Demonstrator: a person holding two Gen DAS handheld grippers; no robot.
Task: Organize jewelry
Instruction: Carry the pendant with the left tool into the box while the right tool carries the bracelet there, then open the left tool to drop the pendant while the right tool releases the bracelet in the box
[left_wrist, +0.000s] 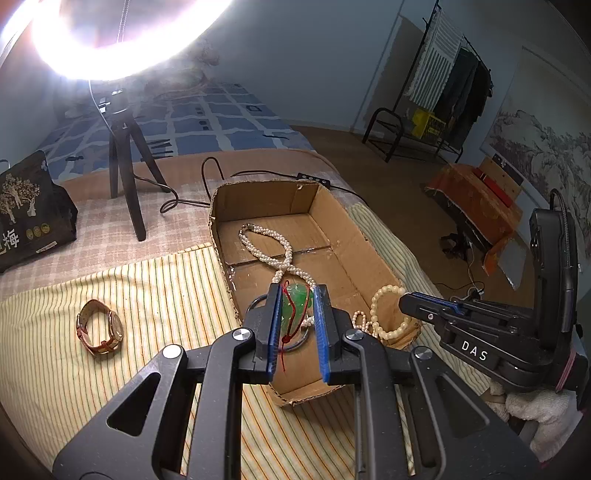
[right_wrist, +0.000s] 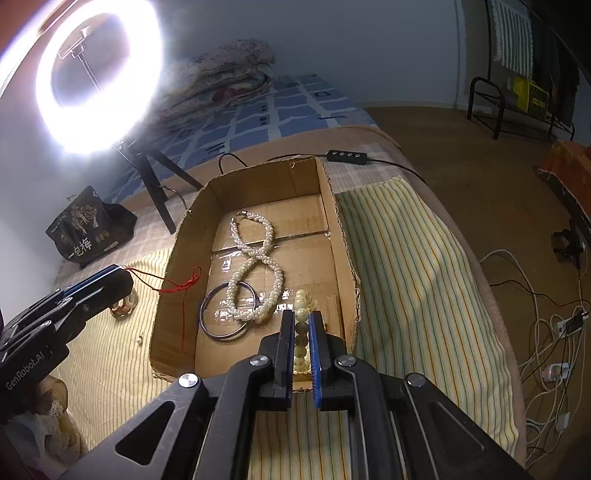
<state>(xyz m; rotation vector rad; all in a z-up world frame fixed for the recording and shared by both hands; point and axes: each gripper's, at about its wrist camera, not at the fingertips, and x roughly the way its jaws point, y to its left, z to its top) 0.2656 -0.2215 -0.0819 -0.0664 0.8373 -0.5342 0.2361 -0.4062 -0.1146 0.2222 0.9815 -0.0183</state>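
An open cardboard box (right_wrist: 184, 236) sits on a striped cloth (right_wrist: 406, 266) spread over a bed, its torn rim standing up on all 4 sides. Bare cloth lies left and right of the box; the cloth's right edge drops toward the floor. A ring light (right_wrist: 99, 77) on a tripod stands beyond the far left corner.

Inside the box, a pearl necklace (right_wrist: 255, 266) lies in a figure 8, its near loop resting over a dark metal bangle (right_wrist: 207, 325). A wristwatch (left_wrist: 99, 328) lies on the cloth left of the box.

The left gripper (left_wrist: 297, 325), over the box's near left edge, has its jaws narrowly apart, clamped on a green pendant (left_wrist: 295, 306) with a red cord (right_wrist: 181, 284) trailing over the left wall into the box. The right gripper (right_wrist: 297, 343), over the near right corner, has its jaws nearly together, pinching a cream bead bracelet (right_wrist: 301, 314).
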